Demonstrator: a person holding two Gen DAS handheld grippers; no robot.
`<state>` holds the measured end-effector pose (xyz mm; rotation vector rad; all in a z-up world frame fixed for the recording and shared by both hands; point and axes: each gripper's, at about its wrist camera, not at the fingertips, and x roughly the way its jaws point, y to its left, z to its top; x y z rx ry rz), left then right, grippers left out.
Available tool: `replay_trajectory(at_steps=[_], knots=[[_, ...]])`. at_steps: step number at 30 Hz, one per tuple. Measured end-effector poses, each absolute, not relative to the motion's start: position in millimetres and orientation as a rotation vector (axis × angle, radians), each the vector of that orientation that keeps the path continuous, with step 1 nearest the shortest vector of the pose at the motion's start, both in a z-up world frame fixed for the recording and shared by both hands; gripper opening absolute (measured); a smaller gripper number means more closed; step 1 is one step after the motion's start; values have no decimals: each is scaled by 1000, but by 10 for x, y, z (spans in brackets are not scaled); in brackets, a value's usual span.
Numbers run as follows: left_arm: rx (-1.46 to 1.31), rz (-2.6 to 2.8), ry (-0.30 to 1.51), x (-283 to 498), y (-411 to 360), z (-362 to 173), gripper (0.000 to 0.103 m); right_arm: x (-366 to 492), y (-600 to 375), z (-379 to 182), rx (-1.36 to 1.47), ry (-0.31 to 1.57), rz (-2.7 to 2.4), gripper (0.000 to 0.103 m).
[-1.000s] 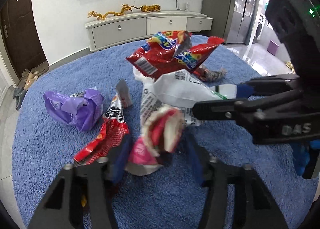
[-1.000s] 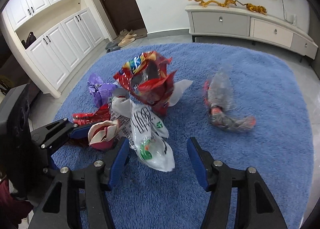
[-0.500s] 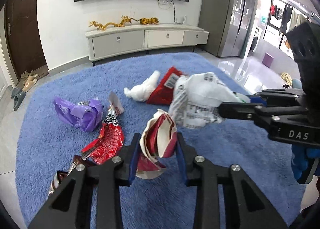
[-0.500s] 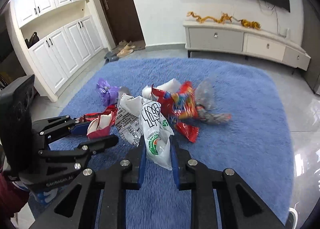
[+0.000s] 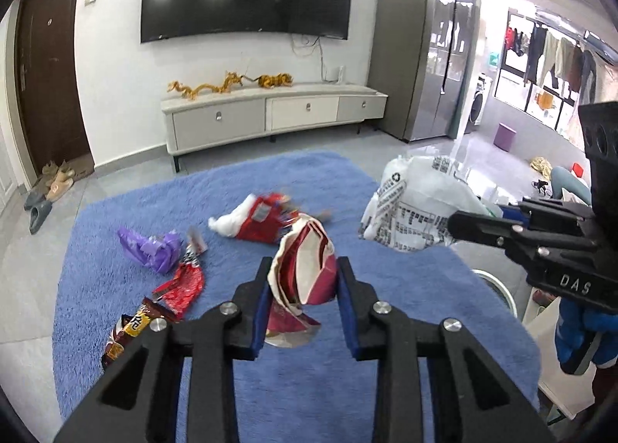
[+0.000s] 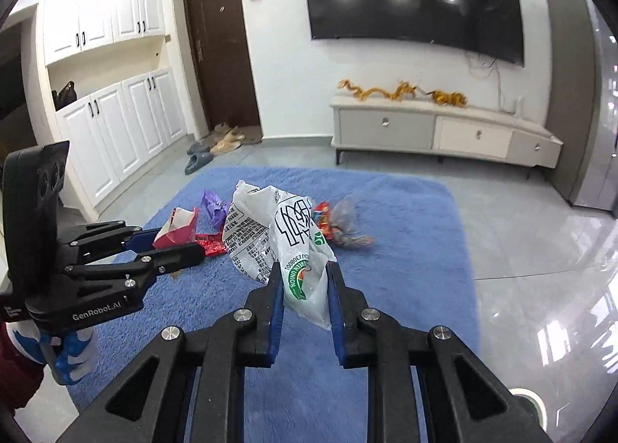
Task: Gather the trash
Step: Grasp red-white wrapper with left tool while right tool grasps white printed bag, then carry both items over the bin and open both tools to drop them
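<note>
My left gripper [image 5: 303, 273] is shut on a crumpled red and white wrapper [image 5: 305, 269] and holds it above the blue rug [image 5: 309, 396]. It also shows in the right wrist view [image 6: 177, 228], with the left gripper [image 6: 170, 242] at the left. My right gripper [image 6: 303, 276] is shut on a white printed plastic bag [image 6: 278, 234], lifted off the rug [image 6: 405, 249]. In the left wrist view the bag [image 5: 413, 211] hangs from the right gripper [image 5: 459, 224] at the right. On the rug lie a purple wrapper [image 5: 152, 247], a red wrapper [image 5: 181, 286], a brown snack packet [image 5: 129, 331] and a red snack bag with white paper [image 5: 255, 222].
A crushed clear bottle [image 6: 345, 226] lies on the rug's far side. A TV cabinet [image 5: 270, 118] stands against the back wall. Shoes [image 6: 216, 145] lie by the door. White cabinets [image 6: 116, 133] line the left wall. A round white bin rim [image 5: 498, 292] shows at the rug's right edge.
Both grippers have risen well above the rug with their trash. A second ago both were open and low around the pieces; they closed on them and lifted.
</note>
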<state>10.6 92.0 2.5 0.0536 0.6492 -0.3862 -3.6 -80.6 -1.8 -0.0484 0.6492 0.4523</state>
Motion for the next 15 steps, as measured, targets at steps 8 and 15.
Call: replay_trajectory(at_steps=[8, 15], knots=[[87, -491, 612, -196, 134, 337, 29, -431, -1351, 92, -2, 609, 330, 19], [126, -655, 624, -351, -731, 385, 29, -717, -2123, 54, 59, 594, 155, 19]])
